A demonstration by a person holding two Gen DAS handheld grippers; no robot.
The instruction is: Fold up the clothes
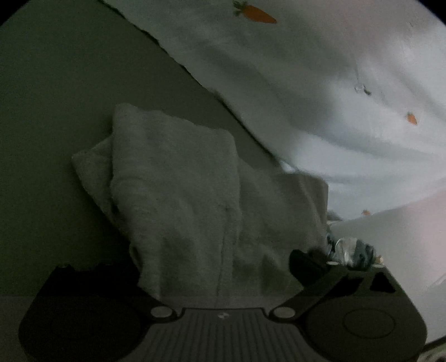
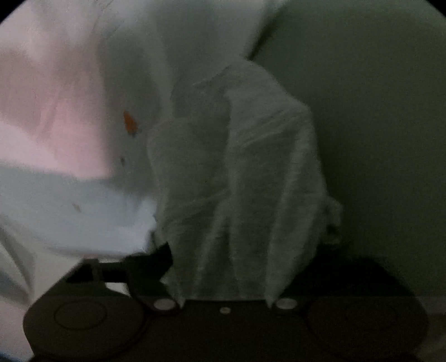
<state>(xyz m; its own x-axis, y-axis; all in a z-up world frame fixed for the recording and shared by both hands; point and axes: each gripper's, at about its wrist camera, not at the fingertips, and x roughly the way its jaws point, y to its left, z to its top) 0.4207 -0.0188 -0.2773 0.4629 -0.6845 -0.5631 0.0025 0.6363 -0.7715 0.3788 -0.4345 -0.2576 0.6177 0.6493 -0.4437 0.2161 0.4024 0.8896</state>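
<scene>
In the left wrist view, a bunched towel [image 1: 178, 195] is lying straight ahead at twelve o'clock between the left claw [image 1: 214, 267] fingers, on a flat surface [image 1: 55, 111] spreading to ten o'clock. A carrot-printed sheet [image 1: 320, 97] is lying behind it at two o'clock. In the right wrist view, the towel [image 2: 251, 181] is rising between the right claw [image 2: 223, 278] fingers, the sheet [image 2: 83, 208] lying at nine o'clock.

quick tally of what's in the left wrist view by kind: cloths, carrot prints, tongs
Grey towel: 1
White sheet with carrot prints: 1
Carrot prints on it: 3 clear ones
Tongs: 1, with the towel between its fingers
Total: 6
</scene>
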